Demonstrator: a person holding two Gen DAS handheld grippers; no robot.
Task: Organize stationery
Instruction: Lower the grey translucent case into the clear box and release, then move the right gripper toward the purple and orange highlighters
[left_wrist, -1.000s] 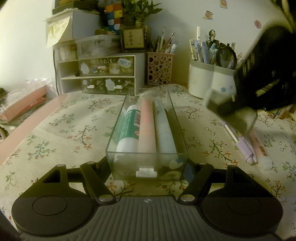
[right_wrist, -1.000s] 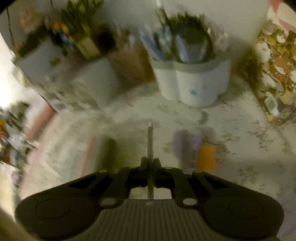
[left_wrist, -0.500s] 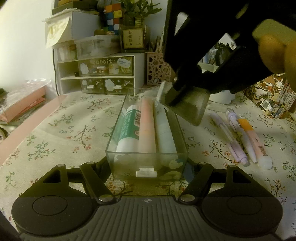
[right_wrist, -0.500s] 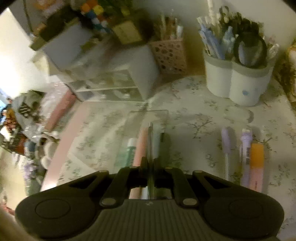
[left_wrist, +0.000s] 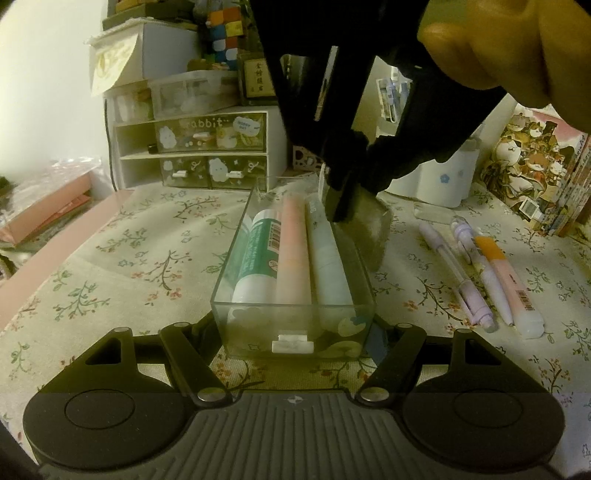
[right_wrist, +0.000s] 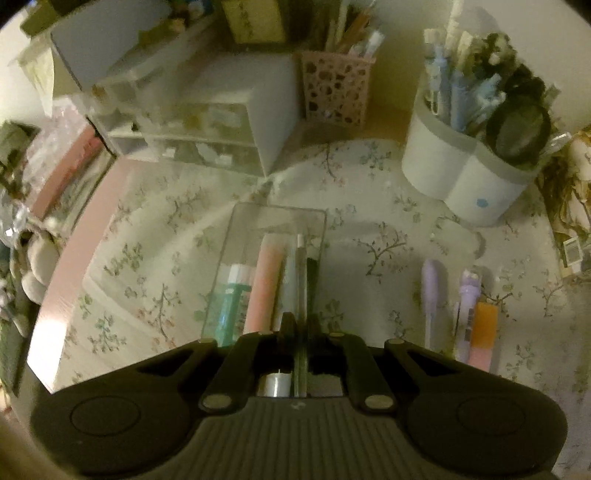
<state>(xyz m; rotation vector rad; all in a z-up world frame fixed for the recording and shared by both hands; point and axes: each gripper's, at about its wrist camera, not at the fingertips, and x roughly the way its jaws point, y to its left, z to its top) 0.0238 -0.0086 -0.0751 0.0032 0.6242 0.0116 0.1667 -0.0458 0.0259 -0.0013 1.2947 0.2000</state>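
Observation:
A clear plastic drawer sits on the floral cloth, holding a green-and-white glue tube, a pink marker and a pale blue marker. My left gripper is shut on the drawer's near end, one finger on each side. My right gripper hangs over the drawer's far right side, shut on a thin clear pen that lies along the drawer above the pale blue marker. Three pens, two lilac and one orange-pink, lie on the cloth to the right.
A white "rabbit" drawer cabinet stands behind the drawer. A pink lattice pen cup and a white double pen holder full of pens stand at the back. Books stand at the far right. A pink table edge runs on the left.
My right gripper swung left from the loose pens with the thin pen and came down over the drawer's right side. The left gripper and drawer have not moved.

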